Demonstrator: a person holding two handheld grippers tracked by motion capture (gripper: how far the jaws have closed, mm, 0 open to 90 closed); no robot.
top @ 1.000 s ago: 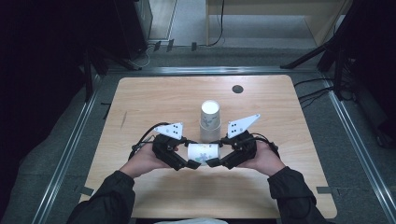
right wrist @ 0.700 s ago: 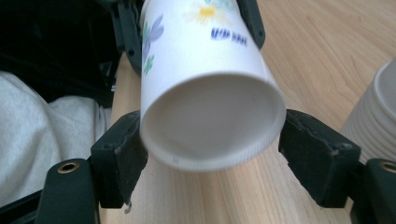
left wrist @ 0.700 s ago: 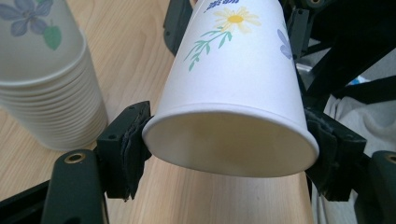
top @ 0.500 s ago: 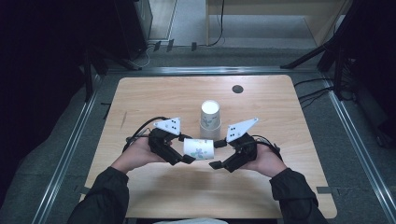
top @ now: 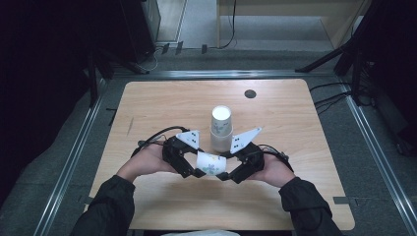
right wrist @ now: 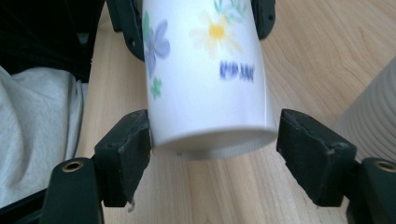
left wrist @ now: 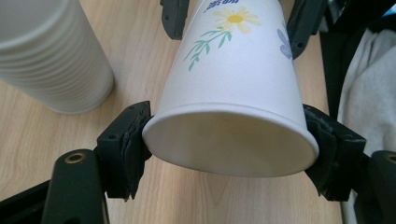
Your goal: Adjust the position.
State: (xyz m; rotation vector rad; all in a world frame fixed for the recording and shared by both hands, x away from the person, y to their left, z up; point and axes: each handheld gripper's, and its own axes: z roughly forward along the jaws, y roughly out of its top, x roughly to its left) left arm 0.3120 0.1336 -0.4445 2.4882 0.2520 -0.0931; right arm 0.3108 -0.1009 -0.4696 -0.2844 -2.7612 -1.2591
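A white paper cup (top: 210, 163) with a flower print lies on its side above the wooden table (top: 162, 103), between my two grippers. My left gripper (top: 199, 172) is shut on its wide open end; both pads press the rim (left wrist: 233, 140). My right gripper (top: 222, 175) stands around the base (right wrist: 210, 140). Its jaws have just been closing with the cup between them; one pad (right wrist: 128, 149) meets the wall while a gap remains at the other pad (right wrist: 313, 154). A stack of white cups (top: 221, 129) stands upright just behind.
The cup stack (left wrist: 46, 56) rises close beside the grippers. A dark round hole (top: 250, 93) sits at the table's far side. The person's grey clothing (right wrist: 37, 140) lies at the near edge. Metal rails (top: 74, 157) flank the table.
The right gripper's jaws came off the cup's base and now stand wider around it. The left gripper keeps its hold, and both hands stay nearly in place.
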